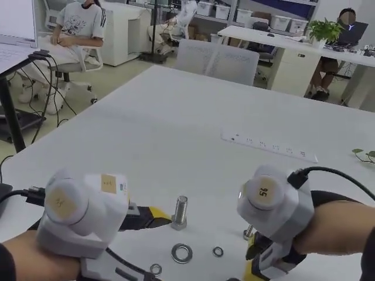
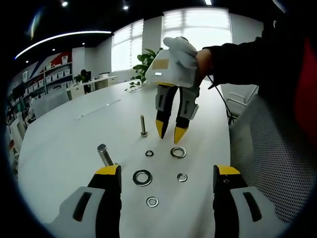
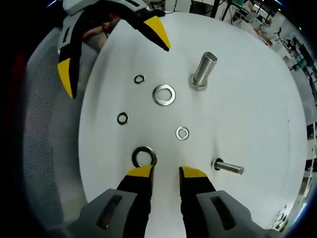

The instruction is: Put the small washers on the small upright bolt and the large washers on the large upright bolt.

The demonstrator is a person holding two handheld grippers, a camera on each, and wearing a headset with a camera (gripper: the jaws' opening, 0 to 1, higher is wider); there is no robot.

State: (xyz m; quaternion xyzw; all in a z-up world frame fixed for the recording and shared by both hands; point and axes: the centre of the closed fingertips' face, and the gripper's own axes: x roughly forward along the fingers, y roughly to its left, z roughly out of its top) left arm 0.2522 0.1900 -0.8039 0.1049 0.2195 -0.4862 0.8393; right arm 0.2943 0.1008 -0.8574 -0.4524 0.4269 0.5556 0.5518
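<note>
**Supervisor:** Right gripper view, report.

**Operator:** I hold the right gripper (image 3: 167, 172) with its jaws part-way apart and nothing between them. 1 large washer (image 3: 144, 156) lies flat just ahead of the tips, offset toward the jaw on the view's left. As a flat ring, it has no long axis. I judge that a small sideways shift centres it. A second large washer (image 3: 164, 94) and 3 small washers (image 3: 182, 133) lie farther out. The large upright bolt (image 3: 204, 69) and small upright bolt (image 3: 228, 167) are both bare.

**Supervisor:** Left gripper view?

**Operator:** The left gripper (image 2: 167, 171) is spread wide and empty, with 1 jaw just beside the large upright bolt. The right gripper hangs tips-down over the large washer, so it is the nearer one.

**Supervisor:** Head view?

**Operator:** The table (image 1: 176, 117) is white and smooth, so I expect thin rings to resist pinching. A power strip (image 1: 269, 146) lies beyond the work area. Behind it are desks (image 1: 275, 36) and a seated person (image 1: 79, 26).
</note>
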